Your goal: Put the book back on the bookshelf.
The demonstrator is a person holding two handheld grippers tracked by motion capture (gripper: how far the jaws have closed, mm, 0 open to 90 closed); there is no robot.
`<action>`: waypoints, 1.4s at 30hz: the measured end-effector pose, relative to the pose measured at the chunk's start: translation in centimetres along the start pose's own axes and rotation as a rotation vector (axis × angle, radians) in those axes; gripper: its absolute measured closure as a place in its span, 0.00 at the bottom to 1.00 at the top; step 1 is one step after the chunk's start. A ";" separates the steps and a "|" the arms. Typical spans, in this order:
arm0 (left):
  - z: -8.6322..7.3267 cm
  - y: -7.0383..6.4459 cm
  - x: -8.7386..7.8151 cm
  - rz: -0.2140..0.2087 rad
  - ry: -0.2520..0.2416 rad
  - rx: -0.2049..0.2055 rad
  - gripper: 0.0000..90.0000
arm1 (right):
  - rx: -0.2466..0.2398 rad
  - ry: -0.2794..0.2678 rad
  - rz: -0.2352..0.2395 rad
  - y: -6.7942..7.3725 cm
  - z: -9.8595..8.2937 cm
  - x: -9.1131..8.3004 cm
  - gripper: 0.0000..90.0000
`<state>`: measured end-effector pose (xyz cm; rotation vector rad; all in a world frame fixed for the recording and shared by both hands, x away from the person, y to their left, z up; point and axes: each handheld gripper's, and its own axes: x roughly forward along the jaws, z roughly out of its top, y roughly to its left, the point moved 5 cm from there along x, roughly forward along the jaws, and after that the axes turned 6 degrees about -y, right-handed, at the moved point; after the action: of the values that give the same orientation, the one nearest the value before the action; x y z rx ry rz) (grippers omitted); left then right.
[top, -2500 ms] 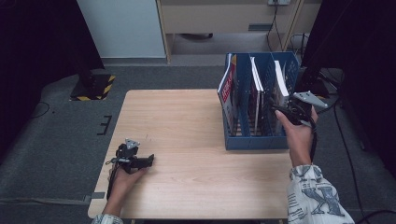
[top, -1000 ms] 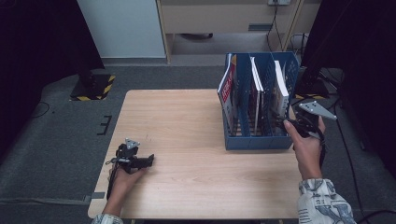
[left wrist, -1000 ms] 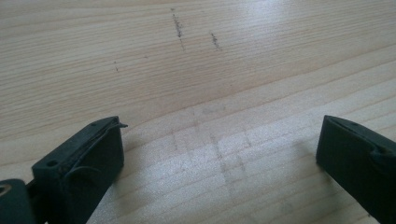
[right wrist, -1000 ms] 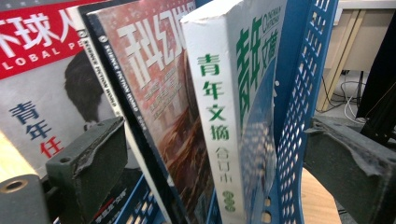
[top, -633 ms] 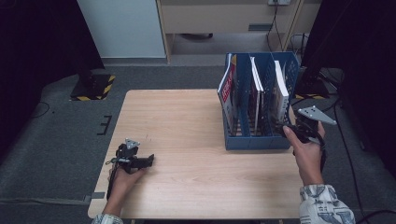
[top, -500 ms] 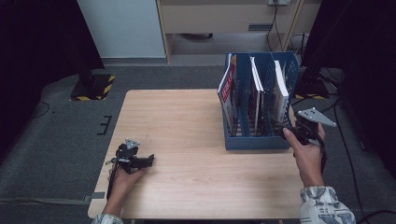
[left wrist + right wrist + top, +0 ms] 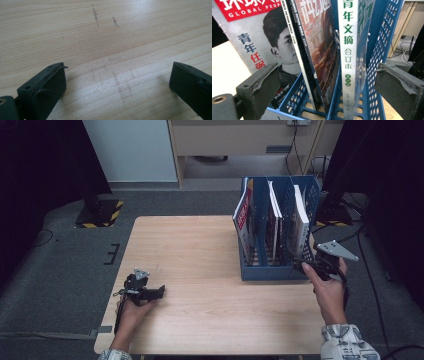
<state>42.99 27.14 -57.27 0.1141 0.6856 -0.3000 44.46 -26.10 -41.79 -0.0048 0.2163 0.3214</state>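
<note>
A blue three-slot magazine rack (image 7: pixel 272 272) stands at the table's right side, with a magazine upright in each slot. My right gripper (image 7: pixel 306 266) is open just in front of the rack's near right corner. In the right gripper view its jaws stand wide apart around the rack's front (image 7: pixel 372 67): a red-titled magazine (image 7: pixel 259 42) at left, a dark-covered one (image 7: pixel 322 50) in the middle, a white-spined volume (image 7: pixel 348 45) at right. My left gripper (image 7: pixel 159 292) rests open on the table near the front left, with bare wood (image 7: pixel 115 72) between its jaws.
The light wooden table (image 7: pixel 195 255) has bare room between the two grippers. Grey carpet surrounds it. A white panel (image 7: pixel 130 150) and a wooden cabinet (image 7: pixel 240 140) stand behind. Cables (image 7: pixel 320 165) lie on the floor at the back right.
My right gripper has drawn back from the right-hand slot, towards the person and slightly right, and now sits in front of the rack's near corner. The left gripper has not moved.
</note>
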 end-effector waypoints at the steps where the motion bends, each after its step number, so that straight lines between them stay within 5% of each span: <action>1: 0.0 0.0 0.0 0.000 0.000 -0.001 0.00 | 0.000 0.000 0.000 0.1 0.0 0.0 0.07; 42: 0.0 0.0 0.0 0.000 0.000 -0.002 0.00 | -0.046 0.019 0.105 5.0 0.1 0.0 0.06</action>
<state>43.00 27.14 -57.27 0.1127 0.6857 -0.2993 42.88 -21.38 -41.56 -0.0418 0.2279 0.4307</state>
